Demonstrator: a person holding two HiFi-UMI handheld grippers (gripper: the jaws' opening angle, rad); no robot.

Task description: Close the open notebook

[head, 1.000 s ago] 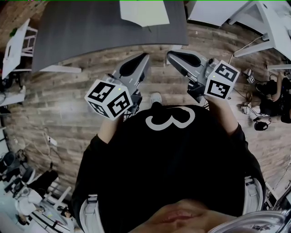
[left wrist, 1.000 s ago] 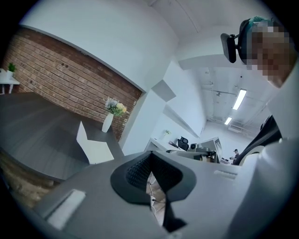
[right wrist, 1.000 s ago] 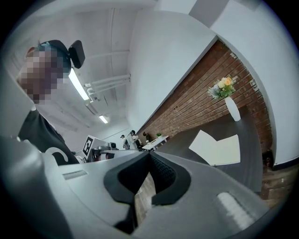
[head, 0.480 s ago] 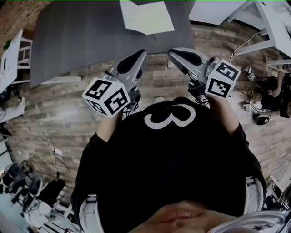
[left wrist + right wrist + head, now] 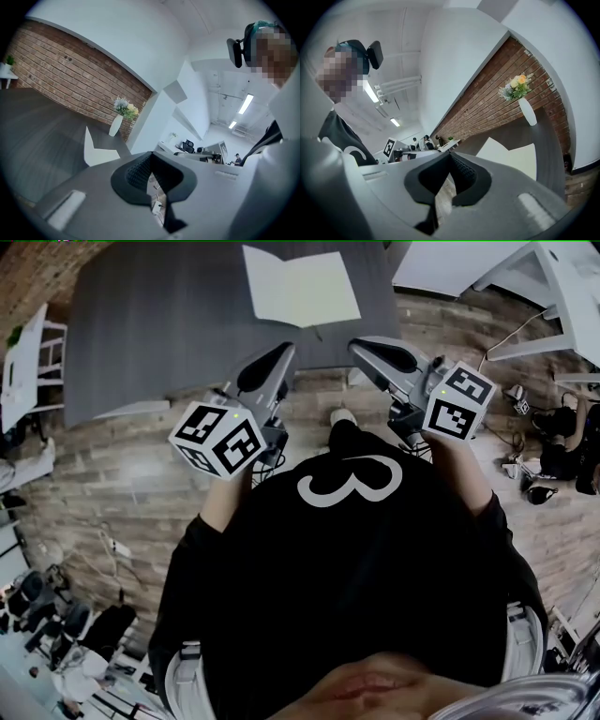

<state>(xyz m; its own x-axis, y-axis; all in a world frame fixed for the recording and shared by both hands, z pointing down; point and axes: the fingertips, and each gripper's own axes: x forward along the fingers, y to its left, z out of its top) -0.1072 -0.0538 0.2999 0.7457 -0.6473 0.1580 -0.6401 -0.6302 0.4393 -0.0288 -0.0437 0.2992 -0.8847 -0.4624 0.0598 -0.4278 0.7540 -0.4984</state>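
On the worktop [image 5: 169, 324] lies one open notebook [image 5: 300, 285]; short of it, my left tongs [image 5: 280, 352] and right tongs [image 5: 362, 345] are both pressed together, empty. My shirt [image 5: 342, 549] reads "3".

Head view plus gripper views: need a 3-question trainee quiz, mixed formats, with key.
1. True or false: the notebook lies open on the dark table.
2. What does the left gripper hold? A) the notebook B) a cup C) nothing
3. Fill in: a white ___ with flowers stands by the brick wall.
Key: 1 true; 2 C, its jaws are together on nothing; 3 vase.
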